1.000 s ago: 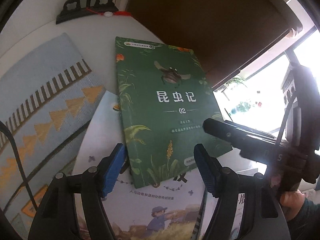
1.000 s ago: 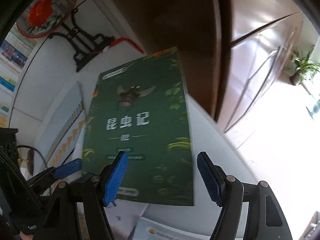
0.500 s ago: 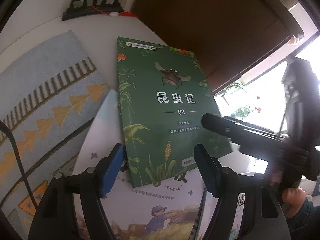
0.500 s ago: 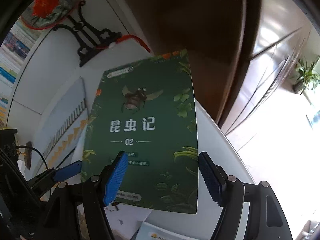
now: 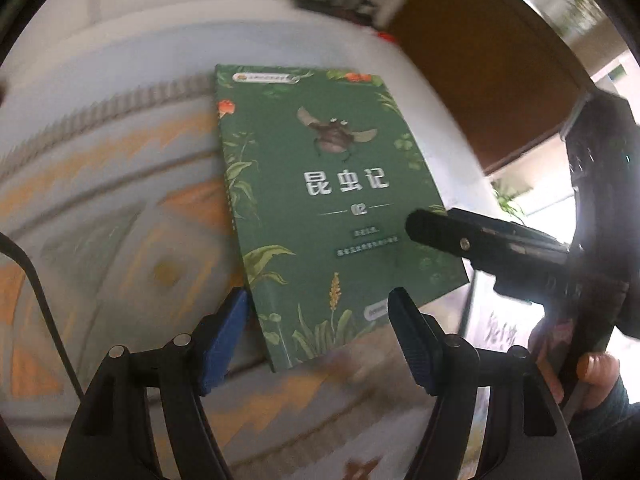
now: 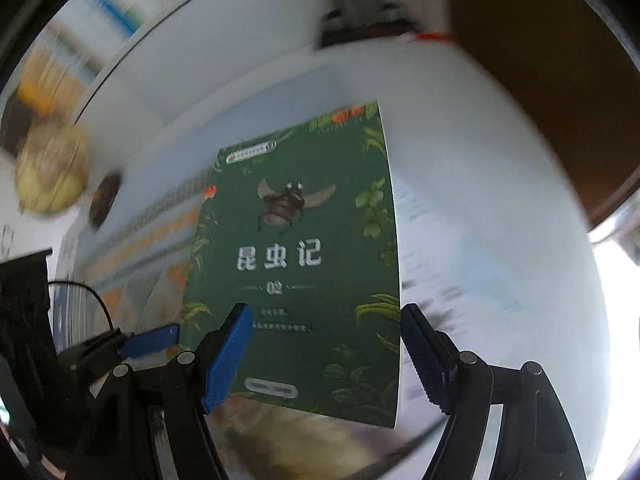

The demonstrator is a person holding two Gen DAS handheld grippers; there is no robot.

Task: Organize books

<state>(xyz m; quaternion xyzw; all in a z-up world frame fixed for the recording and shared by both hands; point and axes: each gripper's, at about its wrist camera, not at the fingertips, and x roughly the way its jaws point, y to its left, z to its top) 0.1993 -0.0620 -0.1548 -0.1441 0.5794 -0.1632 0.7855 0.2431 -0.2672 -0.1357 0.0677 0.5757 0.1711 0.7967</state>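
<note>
A green book (image 5: 332, 200) with a beetle on its cover hangs tilted between both grippers, over a blue and orange patterned mat (image 5: 120, 220). My left gripper (image 5: 318, 300) is shut across its lower left corner, one pad on the spine edge and the other on the bottom edge. In the right wrist view the green book (image 6: 304, 240) fills the middle. My right gripper (image 6: 326, 312) has one finger over the cover and the other against the right edge, and its jaws are opening. That finger (image 5: 440, 232) reaches in from the right, with a person's hand (image 5: 596, 368) behind it.
A white tabletop (image 5: 432, 92) runs behind the book to a brown cabinet (image 5: 480, 60) at the upper right. A black cable (image 5: 36, 280) hangs at the left. In the right wrist view a blurred yellowish round thing (image 6: 52, 176) lies far left.
Both grippers have swung left with the green book, which keeps its place between the fingers. It was over white illustrated books and is now over the patterned mat. The background is blurred.
</note>
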